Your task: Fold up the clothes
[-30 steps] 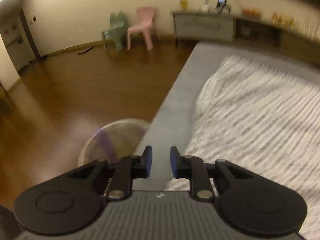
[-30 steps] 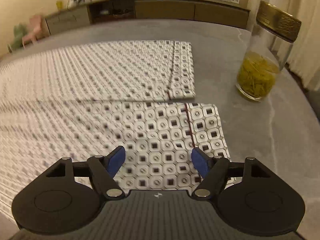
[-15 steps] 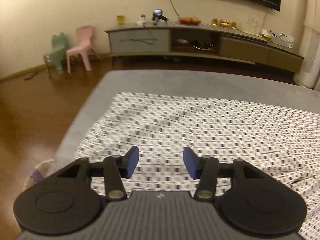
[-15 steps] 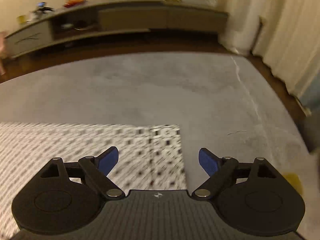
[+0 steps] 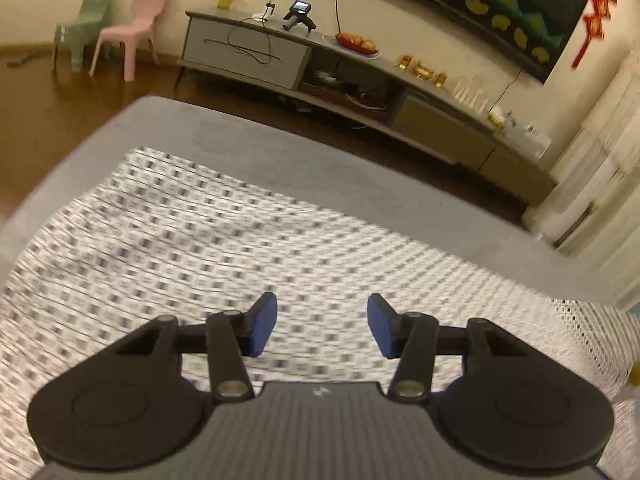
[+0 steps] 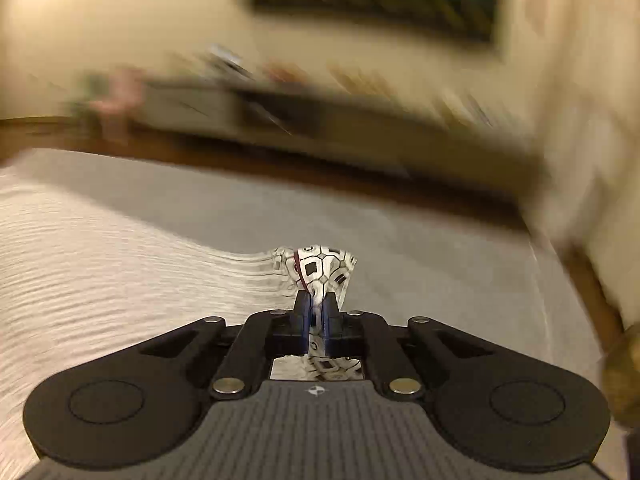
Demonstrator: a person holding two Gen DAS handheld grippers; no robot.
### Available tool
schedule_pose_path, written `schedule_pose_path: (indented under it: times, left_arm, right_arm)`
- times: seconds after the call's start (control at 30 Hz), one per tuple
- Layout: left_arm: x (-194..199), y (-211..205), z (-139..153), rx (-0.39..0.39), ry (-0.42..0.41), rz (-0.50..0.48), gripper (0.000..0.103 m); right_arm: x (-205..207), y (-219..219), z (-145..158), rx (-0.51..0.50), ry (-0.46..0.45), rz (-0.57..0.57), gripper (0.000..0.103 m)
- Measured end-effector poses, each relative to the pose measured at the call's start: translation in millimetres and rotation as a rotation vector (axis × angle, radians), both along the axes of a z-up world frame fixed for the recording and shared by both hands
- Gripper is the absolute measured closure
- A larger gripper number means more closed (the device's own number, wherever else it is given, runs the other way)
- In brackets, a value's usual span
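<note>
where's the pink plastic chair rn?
Left wrist view, upper left: the pink plastic chair stands on the wooden floor by the wall, between the green plastic chair and the grey cabinet.

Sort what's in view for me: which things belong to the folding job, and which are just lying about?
Job:
- patterned garment, spread on the grey surface
- right hand-held gripper, shut on the garment's corner; jaws just closed
- left hand-held gripper, open above the garment, nothing between its jaws; they just opened wider

Lying about:
- pink chair
- green chair
- low cabinet
- fruit plate
</note>
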State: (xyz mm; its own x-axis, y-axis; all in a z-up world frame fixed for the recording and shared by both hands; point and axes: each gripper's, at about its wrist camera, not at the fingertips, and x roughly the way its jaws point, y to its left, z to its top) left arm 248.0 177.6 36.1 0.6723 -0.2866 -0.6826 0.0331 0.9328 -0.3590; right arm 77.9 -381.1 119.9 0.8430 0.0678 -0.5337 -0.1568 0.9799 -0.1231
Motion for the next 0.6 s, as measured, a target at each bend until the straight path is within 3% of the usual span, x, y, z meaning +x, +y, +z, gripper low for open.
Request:
schedule_pose_path:
  times: [0.07,0.2,0.4,0.6]
  left_arm:
    - [4.8,-4.5,-5.1,-0.062,0.009,0.018,0.039]
    - [20.6,-21.1,-23.6,-0.16,0.067,0.032,0.036]
    - [33.4,-50.0,-40.3,-0.163,0.079,0.025,0.031]
    - [51.6,-44.7,-63.2,-0.179,0.114,0.062,0.03]
  right_arm:
    - [-57.4,18.1,9.9,-0.064,-0.015,0.096,0.098]
    - [-116.2,10.1,-14.9,-0.083,0.059,0.045,0.098]
    - [-142.8,-4.3,-33.6,0.024,0.091,-0.055,0.098]
    - [-143.0,-8.5,-36.1,0.082,0.072,-0.086,0.098]
